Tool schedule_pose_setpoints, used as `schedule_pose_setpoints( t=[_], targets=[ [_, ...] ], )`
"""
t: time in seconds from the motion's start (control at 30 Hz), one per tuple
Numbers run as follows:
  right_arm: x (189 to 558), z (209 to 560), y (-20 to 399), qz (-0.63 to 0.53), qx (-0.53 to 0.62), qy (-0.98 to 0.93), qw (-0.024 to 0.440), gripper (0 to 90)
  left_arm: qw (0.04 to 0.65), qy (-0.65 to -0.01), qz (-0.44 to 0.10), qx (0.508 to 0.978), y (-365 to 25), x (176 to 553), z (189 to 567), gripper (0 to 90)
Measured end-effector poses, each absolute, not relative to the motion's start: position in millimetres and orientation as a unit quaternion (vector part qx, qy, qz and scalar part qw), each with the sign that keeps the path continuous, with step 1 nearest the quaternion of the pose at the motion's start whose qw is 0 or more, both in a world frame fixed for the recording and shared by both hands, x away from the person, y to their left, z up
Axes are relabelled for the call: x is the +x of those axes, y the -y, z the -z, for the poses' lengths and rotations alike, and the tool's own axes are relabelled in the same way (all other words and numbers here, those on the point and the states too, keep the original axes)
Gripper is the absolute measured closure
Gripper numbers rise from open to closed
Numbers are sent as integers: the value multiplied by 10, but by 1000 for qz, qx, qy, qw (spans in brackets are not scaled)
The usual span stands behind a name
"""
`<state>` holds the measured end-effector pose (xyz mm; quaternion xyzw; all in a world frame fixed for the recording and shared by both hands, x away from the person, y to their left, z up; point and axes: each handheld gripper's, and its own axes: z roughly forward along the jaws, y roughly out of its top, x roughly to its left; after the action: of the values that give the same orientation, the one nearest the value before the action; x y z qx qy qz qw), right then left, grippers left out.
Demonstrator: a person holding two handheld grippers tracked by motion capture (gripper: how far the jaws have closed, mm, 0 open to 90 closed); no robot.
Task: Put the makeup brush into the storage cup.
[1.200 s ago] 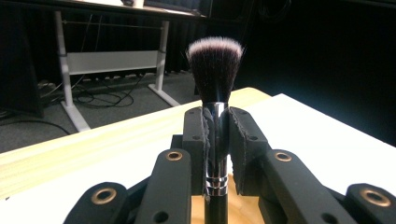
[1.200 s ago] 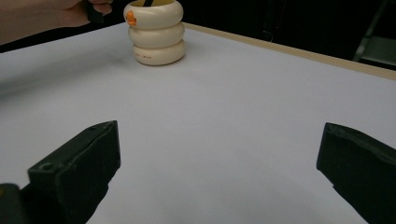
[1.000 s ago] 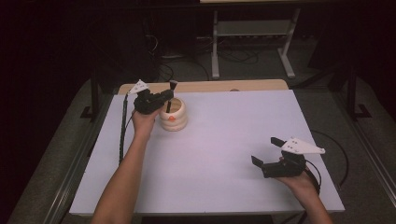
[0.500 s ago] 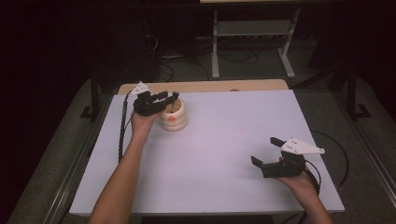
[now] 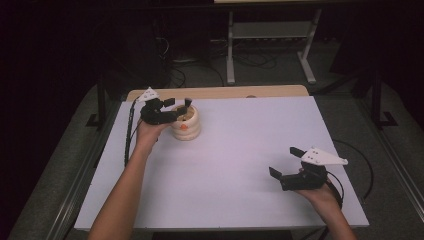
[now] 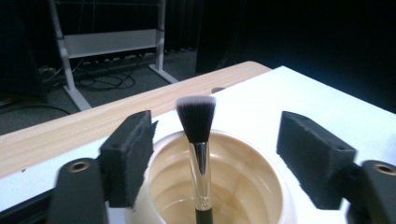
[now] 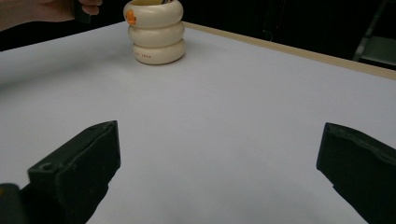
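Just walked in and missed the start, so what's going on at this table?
A person is working with a gripper in each hand. The left gripper hovers over a cream ribbed holder at the table's far left, and a makeup brush stands upright in it, bristles up. Its jaws have just been opening and now stand clear of the brush on both sides, so the brush looks just dropped in. The right gripper rests open near the front right, holding nothing.

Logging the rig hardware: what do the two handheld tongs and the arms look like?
Both tongs, left and right, are black with blocky, foam-like black pads. Each carries a pale three-cornered plate on top and trails a black cable. A round bolt hole shows at the base of each finger. Forearms are bare, with no sleeves in view.
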<state>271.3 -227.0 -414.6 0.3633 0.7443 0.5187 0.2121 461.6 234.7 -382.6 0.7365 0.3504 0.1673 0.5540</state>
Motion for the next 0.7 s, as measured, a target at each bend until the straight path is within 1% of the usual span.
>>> schedule_pose_setpoints(
  t=[0.1, 0.2, 0.7],
  targets=[
    [2711, 4144, 2278, -520, 364, -743, 213, 0, 550, -351, -165, 740, -2356, 4599, 3825, 194],
    [2709, 4144, 2281, -520, 365, -743, 213, 0, 544, -351, -159, 745, -2370, 4589, 3829, 170],
    [2701, 4139, 2285, -523, 364, -741, 212, 0, 529, -345, -161, 758, -2388, 4409, 3729, 53]
  ],
)
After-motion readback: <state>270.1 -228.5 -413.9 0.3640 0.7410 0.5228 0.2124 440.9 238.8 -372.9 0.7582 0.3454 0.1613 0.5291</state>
